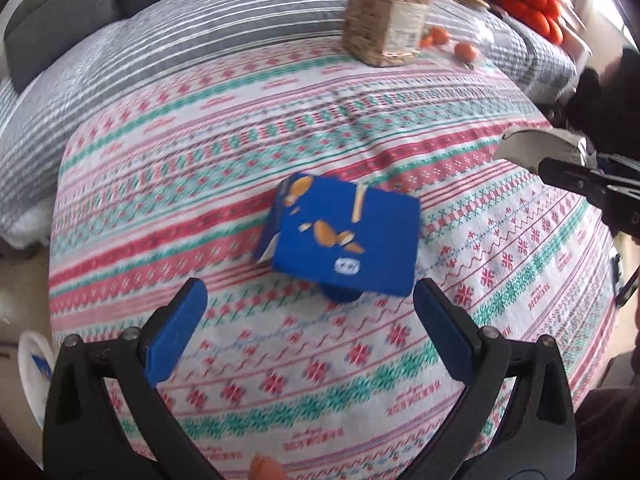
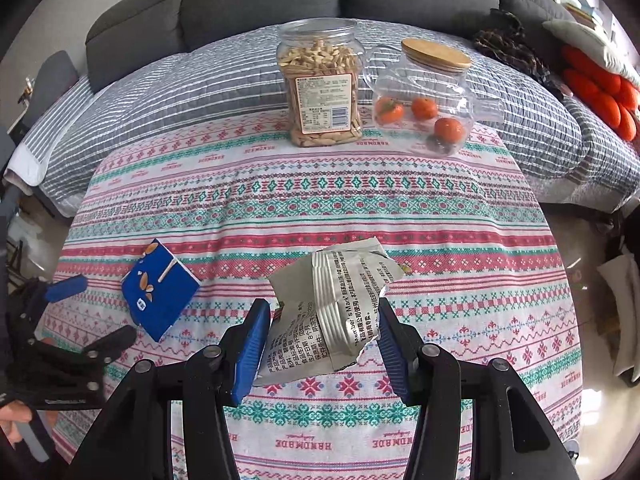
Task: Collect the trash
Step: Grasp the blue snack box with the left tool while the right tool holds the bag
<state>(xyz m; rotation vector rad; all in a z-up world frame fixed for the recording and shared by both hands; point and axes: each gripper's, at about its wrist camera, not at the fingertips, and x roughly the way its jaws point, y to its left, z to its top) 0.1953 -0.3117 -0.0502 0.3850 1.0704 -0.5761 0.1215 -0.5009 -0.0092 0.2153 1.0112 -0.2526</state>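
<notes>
Two downward tool-mounted views, sharing blue carton (image 1: 344,236) (image 2: 160,292).

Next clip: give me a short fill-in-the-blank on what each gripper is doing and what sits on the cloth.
1. The right gripper is shut on a crumpled silver ____.
2. The left gripper stands open just short of the ____ carton.
3. The glass jar with the wooden lid holds three ____.
4. The snack jar beside it has no ____.

Missing words: wrapper; blue; oranges; lid
</notes>
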